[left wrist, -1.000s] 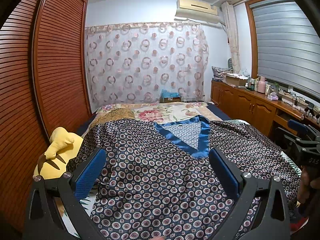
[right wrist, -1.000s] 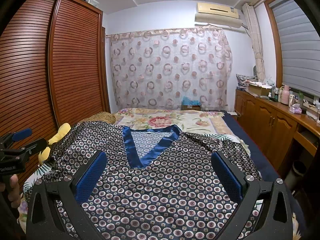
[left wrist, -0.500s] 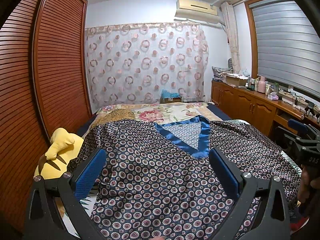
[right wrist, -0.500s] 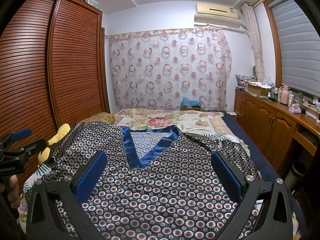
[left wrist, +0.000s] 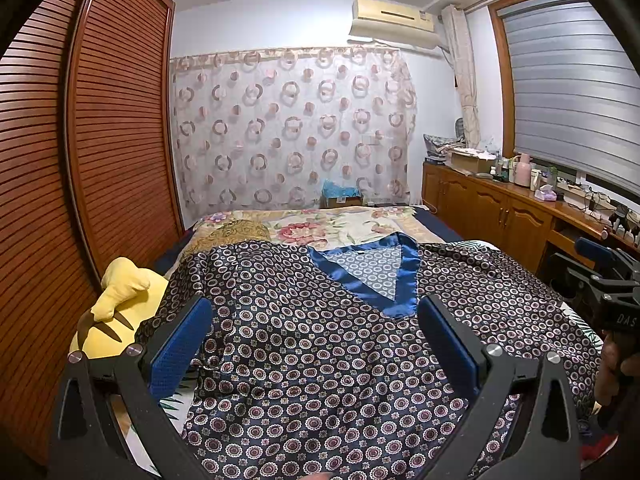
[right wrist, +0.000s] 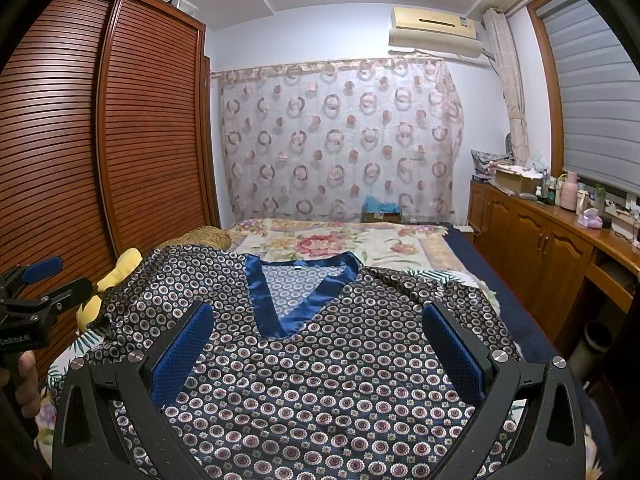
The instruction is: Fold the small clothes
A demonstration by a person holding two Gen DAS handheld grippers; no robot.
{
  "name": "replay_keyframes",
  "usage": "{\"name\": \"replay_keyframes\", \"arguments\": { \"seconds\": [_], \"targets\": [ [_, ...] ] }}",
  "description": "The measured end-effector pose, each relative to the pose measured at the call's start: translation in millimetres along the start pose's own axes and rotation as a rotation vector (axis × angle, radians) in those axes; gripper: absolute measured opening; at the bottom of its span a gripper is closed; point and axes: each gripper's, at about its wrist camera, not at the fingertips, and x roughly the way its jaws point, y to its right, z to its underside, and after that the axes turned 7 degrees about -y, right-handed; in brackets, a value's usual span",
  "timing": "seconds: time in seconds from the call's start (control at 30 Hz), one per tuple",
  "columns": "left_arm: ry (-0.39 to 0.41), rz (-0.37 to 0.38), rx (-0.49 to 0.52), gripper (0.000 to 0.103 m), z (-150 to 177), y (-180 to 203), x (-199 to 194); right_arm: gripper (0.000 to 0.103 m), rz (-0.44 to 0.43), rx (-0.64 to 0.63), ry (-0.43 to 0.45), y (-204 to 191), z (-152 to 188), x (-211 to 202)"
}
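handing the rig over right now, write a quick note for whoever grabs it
Left gripper: open, holding nothing, hovering over the left half of the top.
Right gripper: open, holding nothing, hovering over the right half.
Dark navy satin V-neck top with a circle print and blue collar trim: spread flat, front up, on the floral-covered bed, neckline pointing away from you. Its left sleeve lies by the yellow plush toy.
Done: garment laid out, mostly smooth.
Left: every fold; no sleeve or side is turned in yet. Probably start by gripping a sleeve or side edge.
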Motion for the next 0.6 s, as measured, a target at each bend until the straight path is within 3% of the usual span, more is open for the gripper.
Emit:
{"name": "replay_keyframes", "arguments": {
  "seconds": [0.6],
  "targets": [
    [0.0, 0.001, -0.001, 0.103, -3.4, -0.4, -5.9, 0.103, -0.004, 0.0, 0.004, 0.3, 1.0, 0.1]
  ]
}}
